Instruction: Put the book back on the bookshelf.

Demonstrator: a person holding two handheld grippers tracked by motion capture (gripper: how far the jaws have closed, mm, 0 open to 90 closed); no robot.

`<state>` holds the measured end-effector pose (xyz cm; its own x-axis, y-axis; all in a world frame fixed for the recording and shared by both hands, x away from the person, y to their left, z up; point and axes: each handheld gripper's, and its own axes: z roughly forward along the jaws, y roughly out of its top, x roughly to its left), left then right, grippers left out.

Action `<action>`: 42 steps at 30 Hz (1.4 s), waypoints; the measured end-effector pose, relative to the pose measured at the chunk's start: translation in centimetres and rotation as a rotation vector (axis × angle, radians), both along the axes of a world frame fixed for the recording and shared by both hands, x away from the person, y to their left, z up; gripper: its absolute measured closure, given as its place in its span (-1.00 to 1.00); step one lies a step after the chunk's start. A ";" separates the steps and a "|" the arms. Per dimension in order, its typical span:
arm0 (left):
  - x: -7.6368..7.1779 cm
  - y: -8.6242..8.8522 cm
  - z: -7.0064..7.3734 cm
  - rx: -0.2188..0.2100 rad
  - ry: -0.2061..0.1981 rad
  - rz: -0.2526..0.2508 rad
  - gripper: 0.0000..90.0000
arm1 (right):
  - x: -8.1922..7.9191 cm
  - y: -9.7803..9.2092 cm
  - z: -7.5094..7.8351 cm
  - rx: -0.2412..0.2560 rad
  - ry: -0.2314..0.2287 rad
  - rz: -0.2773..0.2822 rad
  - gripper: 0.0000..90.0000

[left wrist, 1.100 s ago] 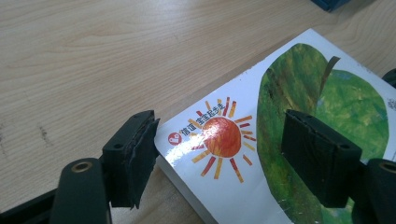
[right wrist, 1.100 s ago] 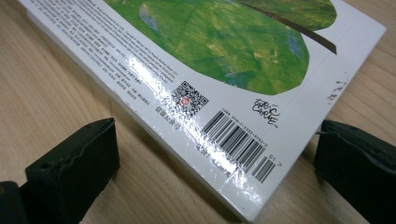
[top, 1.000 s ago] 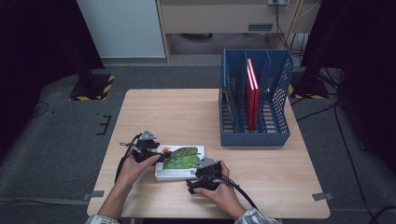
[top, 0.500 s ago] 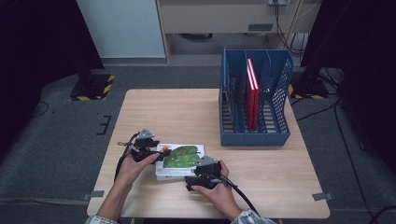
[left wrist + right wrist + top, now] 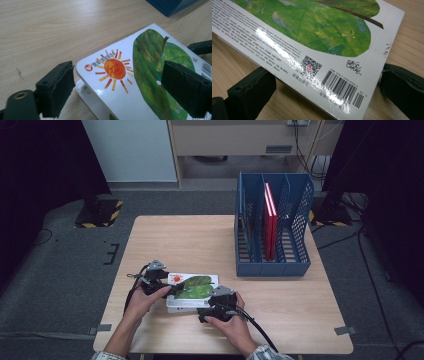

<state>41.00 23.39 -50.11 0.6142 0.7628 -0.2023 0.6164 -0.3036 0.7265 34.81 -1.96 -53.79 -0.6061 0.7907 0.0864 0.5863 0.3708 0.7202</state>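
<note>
A white picture book (image 5: pixel 192 291) with a green leaf and an orange sun on its cover lies near the front edge of the wooden table (image 5: pixel 200 240), between the person's two hands. In the left gripper view its sun corner is raised off the wood, with a second white edge showing beneath it.

The left gripper (image 5: pixel 159 285) meets the book at its left end. In its own view the jaws stand wide apart, one out over the bare table beside the sun corner, the other over the green leaf on the cover; neither presses on the book, though the far jaw may rest lightly on the cover, which the angle does not settle.

The right gripper (image 5: pixel 214 306) sits at the book's near right corner. In its own view the jaws are also spread wide, one on each side of the barcode corner, which juts between them; whether either touches the book is hard to tell.

Well apart, at the table's far right, stands a blue mesh file rack (image 5: pixel 272 265) holding an upright red book (image 5: pixel 270 225) in a middle compartment.
</note>
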 end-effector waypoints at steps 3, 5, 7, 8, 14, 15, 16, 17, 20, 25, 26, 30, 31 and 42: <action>-0.4 0.1 -0.4 0.004 0.026 -0.016 -0.84 | 0.0 0.0 0.0 -0.001 -0.001 0.001 -0.98; -0.8 0.1 -0.6 -0.007 0.040 -0.041 -0.82 | 0.0 0.0 0.0 -0.004 -0.004 0.004 -0.98; -1.0 0.0 -0.8 -0.020 0.063 -0.064 -0.77 | 0.0 0.0 0.0 -0.006 -0.002 0.005 -0.98; -1.0 -0.1 -0.8 -0.018 0.069 -0.081 -0.74 | 0.0 0.0 0.0 -0.008 -0.003 0.007 -0.98; -0.9 0.0 -1.0 -0.024 0.086 -0.101 -0.67 | 0.1 -0.2 0.0 -0.027 -0.012 0.039 -0.96; -0.9 0.0 -1.0 -0.023 0.085 -0.105 -0.66 | 0.1 -0.3 0.0 -0.026 -0.013 0.047 -0.95; -0.8 0.0 -1.0 -0.023 0.085 -0.110 -0.65 | 0.1 -0.3 0.0 -0.026 -0.014 0.051 -0.94; -0.8 0.0 -1.0 -0.023 0.084 -0.113 -0.65 | 0.2 -0.4 0.0 -0.028 -0.013 0.057 -0.93; -0.8 0.0 -1.0 -0.025 0.077 -0.118 -0.65 | 0.2 -0.6 0.1 -0.038 -0.009 0.070 -0.90; -0.7 0.0 -1.0 -0.022 0.076 -0.122 -0.64 | 0.3 -1.2 0.4 -0.052 -0.001 0.107 -0.83; -0.7 0.0 -1.0 -0.022 0.075 -0.123 -0.64 | 0.2 -1.3 0.5 -0.046 0.010 0.116 -0.82; -0.7 -0.1 -1.1 -0.022 0.074 -0.123 -0.64 | 0.2 -1.7 0.8 -0.027 0.029 0.141 -0.81; -0.6 0.0 -1.1 -0.021 0.075 -0.125 -0.64 | 0.1 -1.8 0.9 -0.025 0.035 0.150 -0.80; -0.5 -0.1 -1.2 -0.017 0.079 -0.132 -0.64 | 0.4 -2.9 2.1 0.034 0.020 0.188 -0.74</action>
